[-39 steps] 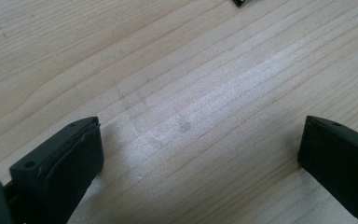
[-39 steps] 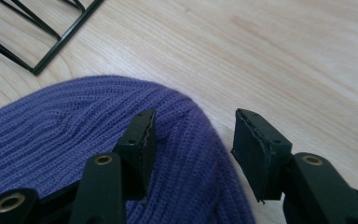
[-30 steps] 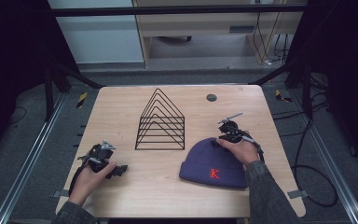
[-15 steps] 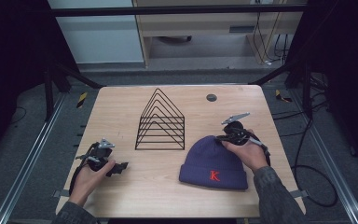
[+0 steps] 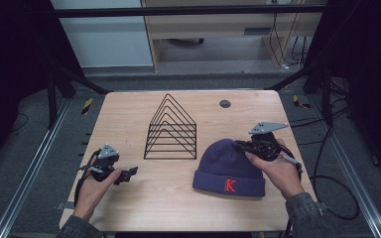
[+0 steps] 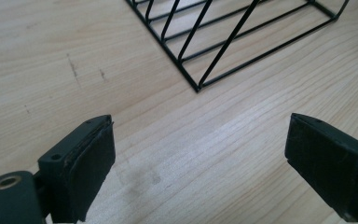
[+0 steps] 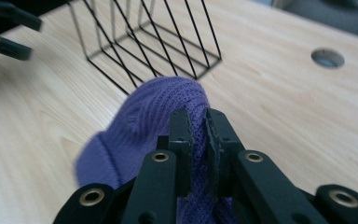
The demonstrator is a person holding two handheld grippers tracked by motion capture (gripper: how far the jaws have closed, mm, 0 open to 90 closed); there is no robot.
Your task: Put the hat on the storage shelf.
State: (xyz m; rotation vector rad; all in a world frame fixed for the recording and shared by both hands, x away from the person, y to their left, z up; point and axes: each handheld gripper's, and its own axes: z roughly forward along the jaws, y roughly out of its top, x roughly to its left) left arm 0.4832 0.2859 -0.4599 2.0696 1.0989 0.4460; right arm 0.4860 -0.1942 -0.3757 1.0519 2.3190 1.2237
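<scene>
Beanie (image 5: pixel 228 166) pinched at centre right on the desk (image 5: pixel 129 109).
We clamp right gripper (image 7: pixel 196 126) jaws on its knit; left gripper (image 6: pixel 200 154) jaws, slightly narrowing, stand apart, empty, lower left.

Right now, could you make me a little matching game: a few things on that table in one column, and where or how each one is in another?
Things:
1. beanie
2. wire rack
3. left claw
4. right claw

States:
A. open above bare wood
B. standing at the middle of the table
C. shut on purple knit
D. purple, with a red K on the cuff

Pairs: 1-D, 2-B, 3-A, 4-C
</scene>
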